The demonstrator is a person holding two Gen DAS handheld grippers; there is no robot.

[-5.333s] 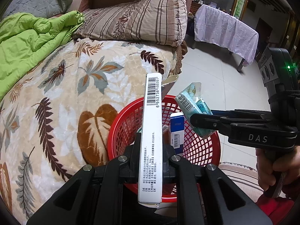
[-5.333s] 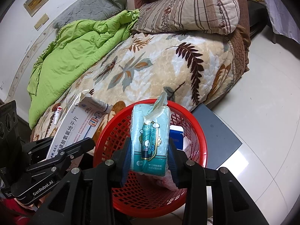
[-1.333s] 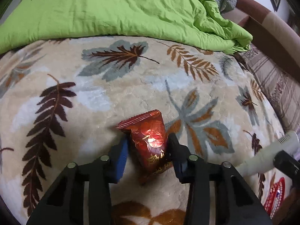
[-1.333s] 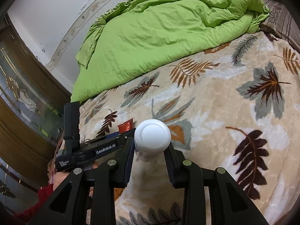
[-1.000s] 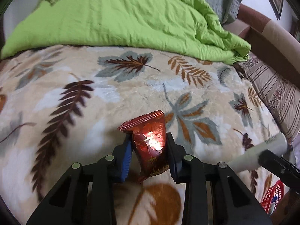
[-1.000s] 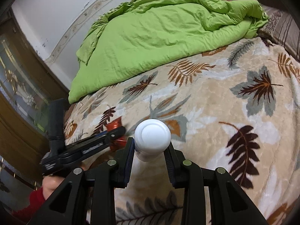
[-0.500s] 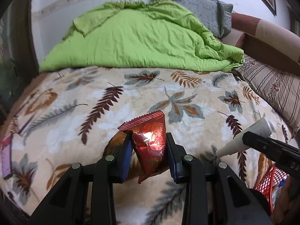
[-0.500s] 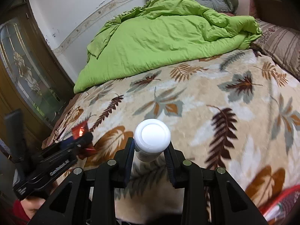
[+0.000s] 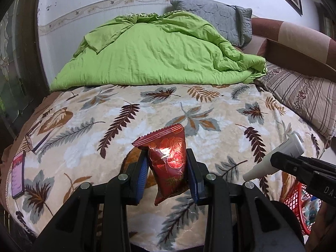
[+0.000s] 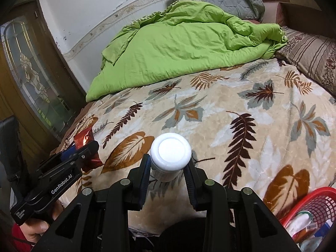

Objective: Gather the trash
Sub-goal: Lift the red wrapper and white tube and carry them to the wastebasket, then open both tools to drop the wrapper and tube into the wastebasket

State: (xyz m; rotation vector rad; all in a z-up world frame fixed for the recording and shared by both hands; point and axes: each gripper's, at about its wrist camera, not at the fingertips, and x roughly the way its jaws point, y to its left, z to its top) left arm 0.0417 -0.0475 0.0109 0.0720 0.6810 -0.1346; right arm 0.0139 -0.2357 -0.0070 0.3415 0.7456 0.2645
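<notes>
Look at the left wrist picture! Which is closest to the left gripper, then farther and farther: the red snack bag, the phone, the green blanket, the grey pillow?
1. Red snack bag: between the left gripper fingers.
2. Phone: on the bed's left edge.
3. Green blanket: bunched across the far side of the bed.
4. Grey pillow: behind the blanket, against the wall.

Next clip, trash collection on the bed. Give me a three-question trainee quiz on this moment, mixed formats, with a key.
1. True or false: the left gripper is empty.
2. What does the right gripper hold? A) tissue pack B) white tube C) phone
3. Fill in: the red basket sits at the lower ____ of the right wrist view.

Key:
1. False; it is shut on a red snack wrapper.
2. B; the white tube is clamped cap-forward.
3. Right, beside the leaf-print blanket.
</notes>
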